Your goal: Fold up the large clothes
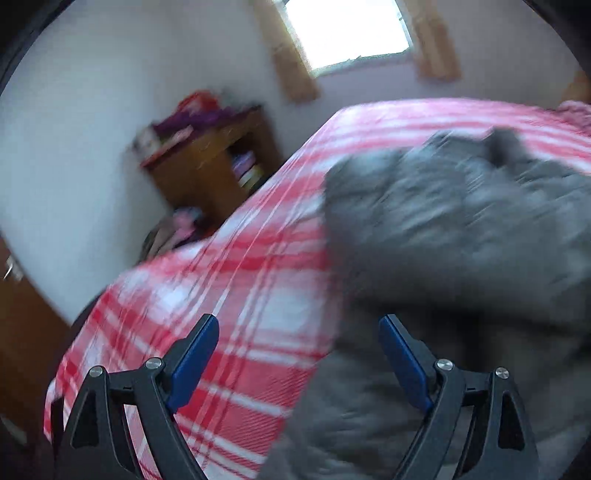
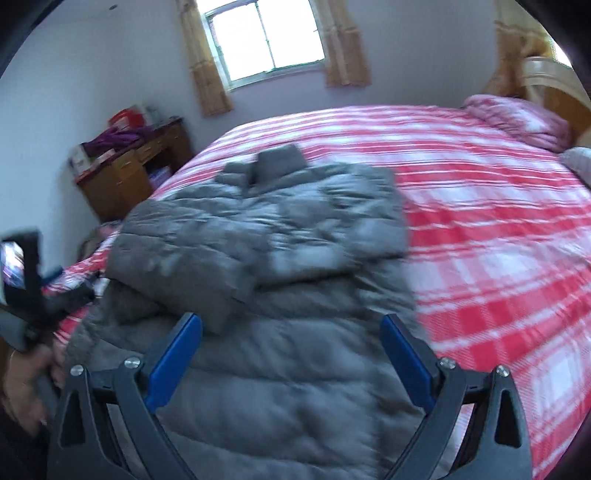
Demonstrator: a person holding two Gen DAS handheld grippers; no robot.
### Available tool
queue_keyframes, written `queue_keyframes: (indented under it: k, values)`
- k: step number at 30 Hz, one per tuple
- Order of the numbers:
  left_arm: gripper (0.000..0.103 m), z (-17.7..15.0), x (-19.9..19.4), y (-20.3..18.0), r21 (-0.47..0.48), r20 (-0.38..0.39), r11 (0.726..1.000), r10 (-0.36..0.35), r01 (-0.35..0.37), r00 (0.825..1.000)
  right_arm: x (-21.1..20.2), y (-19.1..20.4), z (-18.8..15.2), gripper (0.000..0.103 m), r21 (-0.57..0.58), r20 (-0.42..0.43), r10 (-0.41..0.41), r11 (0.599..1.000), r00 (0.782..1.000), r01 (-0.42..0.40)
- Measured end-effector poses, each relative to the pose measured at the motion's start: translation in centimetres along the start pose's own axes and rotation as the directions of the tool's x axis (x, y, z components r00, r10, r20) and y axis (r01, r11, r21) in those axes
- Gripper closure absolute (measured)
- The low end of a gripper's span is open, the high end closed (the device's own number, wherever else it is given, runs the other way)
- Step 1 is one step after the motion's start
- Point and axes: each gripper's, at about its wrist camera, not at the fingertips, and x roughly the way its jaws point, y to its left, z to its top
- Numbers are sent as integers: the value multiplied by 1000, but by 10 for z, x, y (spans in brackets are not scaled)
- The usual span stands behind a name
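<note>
This is a bedroom with pale walls and a bright window (image 2: 264,38) in the far wall, with tan curtains (image 2: 207,62) hanging on both sides of it. A big bed fills most of the room, and it has a red and white checked bedspread (image 2: 498,236) on it. A pink checked pillow (image 2: 517,118) lies at the far right end, next to a wooden headboard (image 2: 550,85). On the left, by the wall, stands a brown wooden desk (image 2: 129,173) with purple cloth (image 2: 118,138) and a red box (image 2: 127,116) on top. A gray puffy jacket (image 2: 266,280) lies on the near left part of the bed, with its collar (image 2: 280,158) pointing to the far side. Both sleeves are folded in across the front, and the left sleeve (image 2: 184,262) lies on top, slanting down toward the near side. The right gripper (image 2: 291,352) hangs over the near bottom part of the jacket. Its blue pads (image 2: 173,365) are wide apart and hold nothing. In the left wrist view the picture is blurry. The left gripper (image 1: 299,356) is open wide too, with nothing between its blue pads (image 1: 194,363). It hangs over the left edge of the jacket (image 1: 443,240), where the gray cloth meets the bedspread (image 1: 207,306). The desk (image 1: 218,166) shows on the far left there, and the window (image 1: 347,31) is up at the top. In the right wrist view, the left hand (image 2: 26,384) holds the handle of its tool at the near left edge.
</note>
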Motion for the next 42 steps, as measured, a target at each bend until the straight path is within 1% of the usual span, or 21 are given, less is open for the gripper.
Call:
queue_keyframes:
  k: [2, 3, 6, 7, 8, 9, 11, 14, 19, 21, 24, 27, 28, 29, 31, 34, 35, 37, 39, 40, 42]
  values:
    - [14, -12, 19, 7, -15, -50, 1000, 18, -19, 999, 23, 12, 9, 17, 12, -48, 32, 999, 998, -32]
    - [14, -16, 25, 9, -21, -65, 999, 25, -26, 998, 33, 15, 10, 20, 22, -73, 49, 999, 996, -48]
    - [14, -23, 28, 15, -68, -65, 998, 5, -9, 998, 65, 23, 9, 33, 54, -143, 87, 995, 986, -80]
    - [14, -25, 28, 16, -74, -67, 997, 7, -12, 998, 72, 25, 9, 46, 59, -156, 98, 994, 983, -90]
    - [14, -27, 28, 15, -79, -68, 997, 6, -12, 998, 80, 28, 6, 68, 62, -168, 109, 993, 980, -99]
    - [13, -28, 28, 15, -83, -67, 997, 6, -11, 998, 83, 28, 5, 79, 63, -173, 114, 993, 978, -105]
    - [13, -29, 28, 18, -95, -69, 996, -5, -2, 998, 82, 30, 2, 89, 63, -163, 111, 993, 980, -102]
    - [12, -27, 32, 20, -112, -75, 994, -22, 14, 997, 74, 27, 2, 92, 54, -131, 93, 995, 987, -87]
    - [12, -28, 33, 22, -123, -81, 992, -44, 34, 996, 61, 15, 7, 94, 47, -97, 48, 998, 994, -43]
    - [12, -29, 34, 25, -135, -93, 989, -77, 64, 993, 59, 11, 8, 94, 45, -95, 34, 999, 995, -30]
    - [12, -27, 31, 30, -136, -127, 982, -150, 133, 980, 60, 4, 6, 94, 29, -114, 0, 1000, 993, 3]
    - [12, -16, 15, 39, -109, -160, 971, -229, 213, 960, 59, -5, 5, 93, 36, -117, -25, 999, 993, 30]
    - [12, -9, 7, 42, -97, -152, 968, -243, 231, 958, 58, -8, 6, 87, 45, -127, -25, 999, 992, 31]
    - [12, -2, -2, 46, -88, -136, 967, -251, 241, 958, 55, -10, 8, 67, 49, -132, -38, 998, 991, 45]
    - [12, 23, -23, 55, -87, -95, 953, -299, 292, 949, 41, -12, 13, 39, 47, -91, -85, 995, 992, 89]
    - [12, 59, -38, 53, -94, -28, 941, -329, 325, 944, 15, -7, 27, 41, 38, -5, -154, 987, 988, 154]
    - [12, 68, -39, 49, -95, -15, 939, -334, 331, 942, 8, -3, 33, 44, 45, 20, -146, 988, 989, 145]
    - [11, 89, -34, 32, -107, 45, 944, -310, 314, 950, 5, 9, 45, 47, 50, 50, -111, 993, 993, 109]
    - [11, 97, -24, 16, -121, 67, 945, -297, 304, 952, 11, 26, 54, 47, 43, 65, -83, 996, 994, 80]
    - [11, 99, -14, 0, -127, 71, 951, -275, 282, 959, 15, 31, 56, 47, 42, 70, -77, 996, 995, 74]
    - [11, 97, 2, -22, -136, 64, 947, -284, 290, 957, 35, 44, 61, 47, 44, 87, -59, 998, 994, 55]
